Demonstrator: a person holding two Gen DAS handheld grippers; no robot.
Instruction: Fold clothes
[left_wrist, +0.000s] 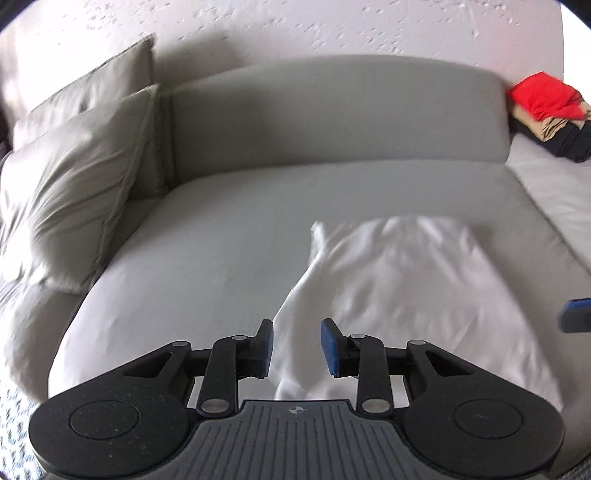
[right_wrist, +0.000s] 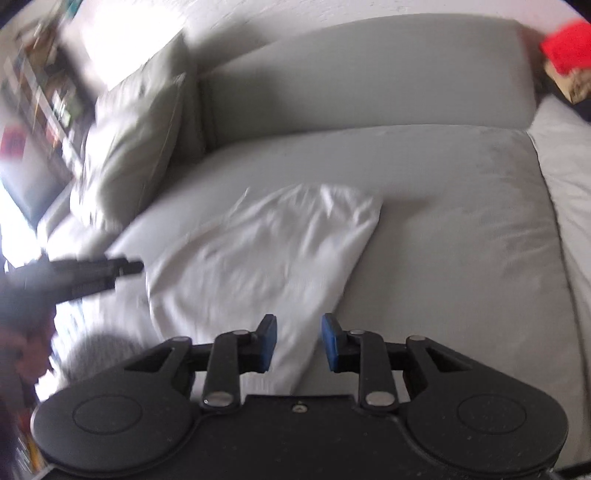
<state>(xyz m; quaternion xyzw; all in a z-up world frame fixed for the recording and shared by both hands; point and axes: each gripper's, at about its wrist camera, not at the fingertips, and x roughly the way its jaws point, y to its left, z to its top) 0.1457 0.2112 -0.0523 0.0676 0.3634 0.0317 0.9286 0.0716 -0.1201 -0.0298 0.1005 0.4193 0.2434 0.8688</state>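
A white garment (left_wrist: 399, 280) lies rumpled on the grey sofa seat (left_wrist: 207, 236), spread toward the seat's front edge. My left gripper (left_wrist: 297, 347) hovers over the garment's near left edge with its blue pads apart and nothing pinched between them. In the right wrist view the same white garment (right_wrist: 258, 251) tapers to a narrow end under my right gripper (right_wrist: 299, 343), which is open above it. The left gripper's black fingers (right_wrist: 122, 266) reach in from the left, by the cloth's left edge. A blue pad of the right gripper (left_wrist: 576, 319) shows at the right border.
Two grey pillows (left_wrist: 74, 177) lean at the sofa's left end, and the backrest (left_wrist: 332, 114) runs behind the seat. A pile of red, tan and black clothes (left_wrist: 546, 110) sits at the back right. A blurred shelf (right_wrist: 48, 85) stands far left.
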